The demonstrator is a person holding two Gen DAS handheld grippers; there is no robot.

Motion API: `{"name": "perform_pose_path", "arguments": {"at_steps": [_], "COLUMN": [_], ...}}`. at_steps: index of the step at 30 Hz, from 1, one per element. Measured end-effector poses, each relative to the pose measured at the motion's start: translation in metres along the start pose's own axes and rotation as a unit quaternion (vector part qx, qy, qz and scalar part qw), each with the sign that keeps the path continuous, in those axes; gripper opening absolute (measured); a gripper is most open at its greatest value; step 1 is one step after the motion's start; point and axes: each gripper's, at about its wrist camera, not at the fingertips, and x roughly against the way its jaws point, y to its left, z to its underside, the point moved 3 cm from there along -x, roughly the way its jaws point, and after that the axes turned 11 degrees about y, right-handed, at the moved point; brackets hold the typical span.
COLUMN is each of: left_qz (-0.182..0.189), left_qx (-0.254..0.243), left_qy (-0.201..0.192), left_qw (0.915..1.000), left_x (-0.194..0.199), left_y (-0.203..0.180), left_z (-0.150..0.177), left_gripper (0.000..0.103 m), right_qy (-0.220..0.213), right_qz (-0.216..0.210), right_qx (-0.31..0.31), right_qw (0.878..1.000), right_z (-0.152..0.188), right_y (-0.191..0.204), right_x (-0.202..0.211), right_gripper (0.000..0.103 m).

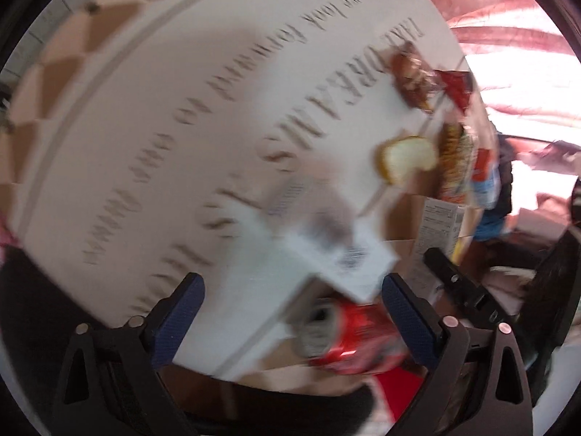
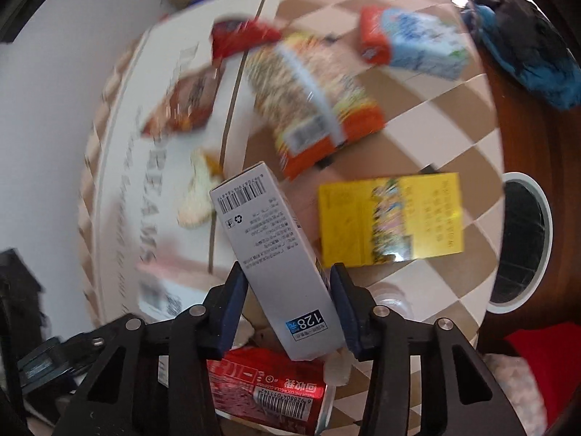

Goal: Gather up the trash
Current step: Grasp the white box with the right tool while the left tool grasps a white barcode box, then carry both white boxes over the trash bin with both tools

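Note:
My right gripper (image 2: 288, 301) is shut on a grey box (image 2: 279, 254) with barcodes, held tilted above the table. A red soda can (image 2: 268, 392) lies on its side just beneath it. In the left wrist view the same red can (image 1: 348, 338) lies between the spread fingers of my left gripper (image 1: 294, 305), nearer the right finger and blurred; that gripper is open. A white printed box (image 1: 326, 250) hangs just beyond the can. A piece of bread (image 1: 406, 160) and snack wrappers (image 1: 414, 80) lie farther out.
On the round printed table (image 2: 435, 116) lie a yellow box (image 2: 392, 218), a noodle packet (image 2: 316, 101), a blue-and-orange carton (image 2: 410, 43), a red wrapper (image 2: 239, 36) and a brown wrapper (image 2: 185, 109). A white-rimmed round opening (image 2: 523, 239) sits off the right edge. Blue-black cloth (image 2: 526, 54) lies beyond.

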Motion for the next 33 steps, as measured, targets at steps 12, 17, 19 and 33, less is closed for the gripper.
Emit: {"name": "perform_pose_path", "arguments": {"at_steps": [12, 17, 19, 33], "left_qz": [-0.043, -0.145, -0.195, -0.268], "left_qx": [0.011, -0.107, -0.162, -0.180], "left_qy": [-0.009, -0.035, -0.033, -0.110], "left_qw": [0.9990, 0.9830, 0.9668, 0.9400], "left_x": [-0.006, 0.016, 0.018, 0.021], "left_y": [-0.036, -0.046, -0.058, -0.041], "left_z": [-0.040, -0.065, -0.078, -0.091], "left_gripper": [0.052, 0.052, 0.057, 0.043], "right_qy": [-0.009, 0.009, 0.014, 0.016], "right_qz": [0.021, 0.010, 0.003, 0.021], "right_qx": [-0.024, -0.004, -0.001, 0.002], "right_qw": [0.999, 1.000, 1.000, 1.000], "right_z": [-0.002, 0.007, 0.007, 0.008], "right_y": [-0.034, -0.022, -0.016, -0.001], "right_x": [0.015, 0.002, -0.004, -0.025], "right_gripper": [0.042, 0.042, 0.042, 0.042]}}
